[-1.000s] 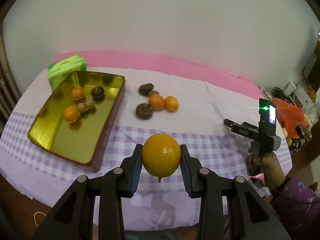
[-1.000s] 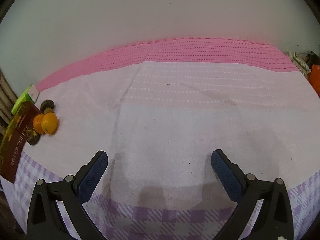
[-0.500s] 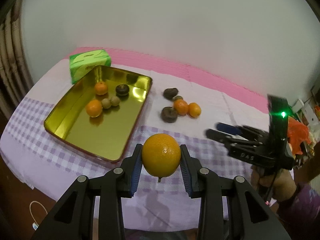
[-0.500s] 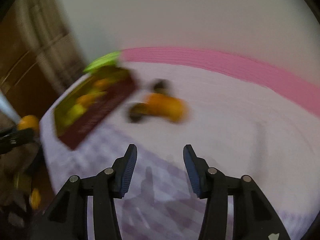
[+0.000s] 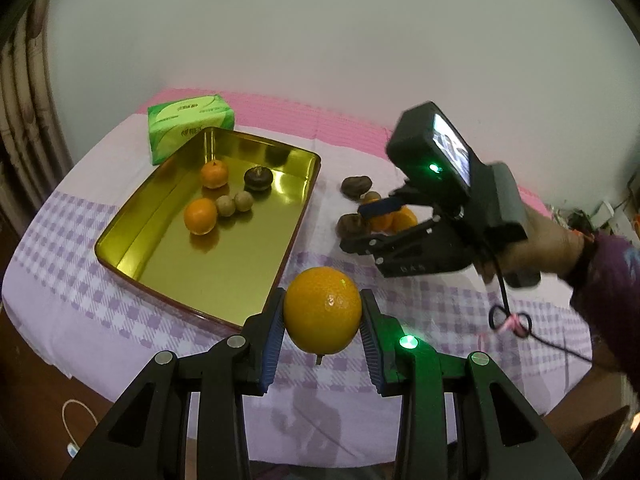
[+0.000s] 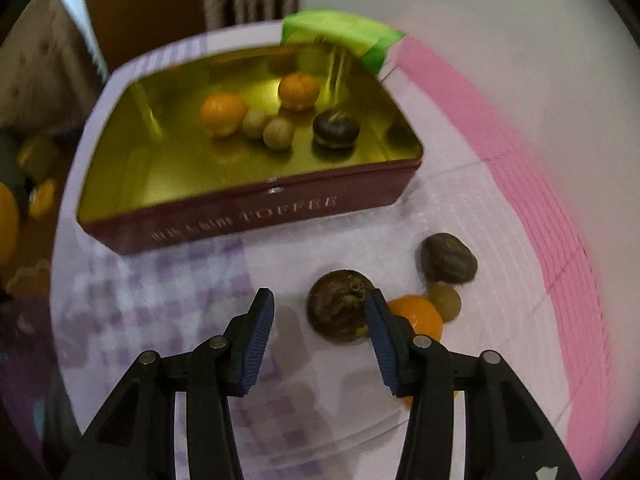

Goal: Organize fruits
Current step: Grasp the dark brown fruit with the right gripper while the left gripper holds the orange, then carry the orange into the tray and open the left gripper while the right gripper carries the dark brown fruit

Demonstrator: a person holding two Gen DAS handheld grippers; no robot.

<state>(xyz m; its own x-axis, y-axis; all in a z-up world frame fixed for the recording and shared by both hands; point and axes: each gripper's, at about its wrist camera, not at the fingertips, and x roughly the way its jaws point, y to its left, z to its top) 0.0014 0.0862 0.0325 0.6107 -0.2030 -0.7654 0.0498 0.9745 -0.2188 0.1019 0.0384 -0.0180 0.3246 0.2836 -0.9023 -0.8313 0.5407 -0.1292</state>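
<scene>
Start at the left: the green tissue pack [image 5: 191,127] sits behind the shallow gold rectangular tin tray [image 5: 138,242], which already holds two small oranges, two pale round nuts and one dark brown wrinkled fruit. Your left gripper [image 5: 322,317] is clamped on the large round orange [image 5: 322,315], held in the air just off the tray's near corner; carry it over the rim and lower it onto bare gold floor before you let go, so it does not roll into the small fruits. Further right, loose on the cloth beside the tray, lie two dark wrinkled fruits, two small oranges and a small olive-brown one, bunched close. Your right gripper [image 6: 319,319] hangs over them, jaws part-open and holding nothing; the nearest dark brown wrinkled fruit [image 6: 339,306] shows just past its right finger. Shift slightly right so that fruit sits centred between both pads, come down, then squeeze gently without nudging the small orange [image 6: 416,317] touching it.
</scene>
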